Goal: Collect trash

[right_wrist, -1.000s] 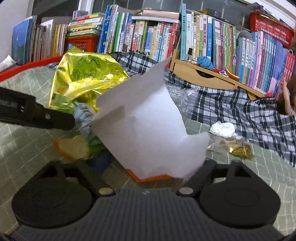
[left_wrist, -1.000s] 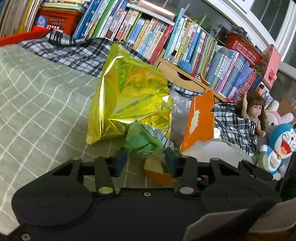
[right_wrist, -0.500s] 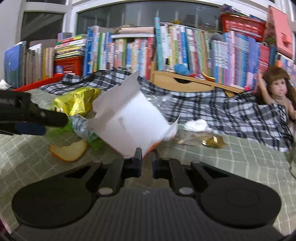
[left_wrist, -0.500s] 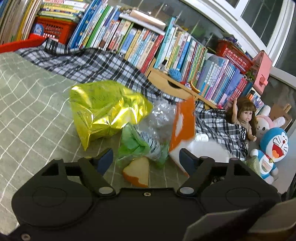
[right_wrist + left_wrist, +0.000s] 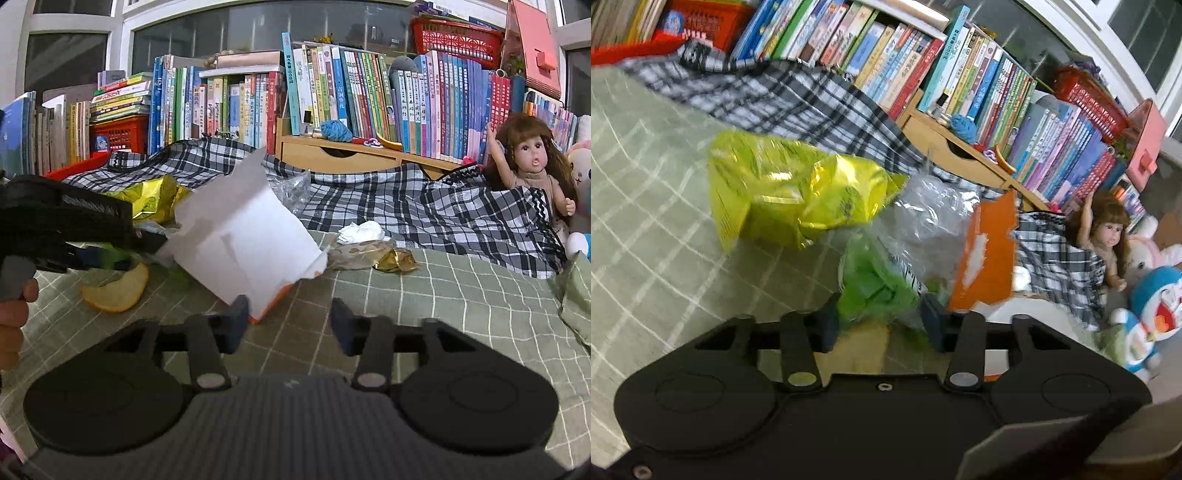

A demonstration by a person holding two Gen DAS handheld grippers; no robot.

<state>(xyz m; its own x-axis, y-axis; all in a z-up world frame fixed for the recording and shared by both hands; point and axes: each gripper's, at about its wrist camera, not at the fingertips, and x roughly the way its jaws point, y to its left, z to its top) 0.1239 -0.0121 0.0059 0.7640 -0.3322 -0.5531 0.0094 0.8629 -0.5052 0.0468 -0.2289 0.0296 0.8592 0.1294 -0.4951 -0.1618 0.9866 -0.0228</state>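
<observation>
Closing on the green wrapper [image 5: 877,291], the left gripper [image 5: 879,326] pinches it. The right gripper [image 5: 286,321] hangs spread, empty. Yellow bag [image 5: 798,192], orange box [image 5: 247,243] and tissue [image 5: 360,232] remain uncollected.

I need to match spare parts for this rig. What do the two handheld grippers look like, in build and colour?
Both look alike: the left gripper and the right gripper each have a broad matte black plastic body with two round raised discs, two black finger arms on silver pivot screws, and dark blue pads. Seen from the right wrist, the left one carries a strip of small white lettering on its side. No cables or sleeves show.
</observation>
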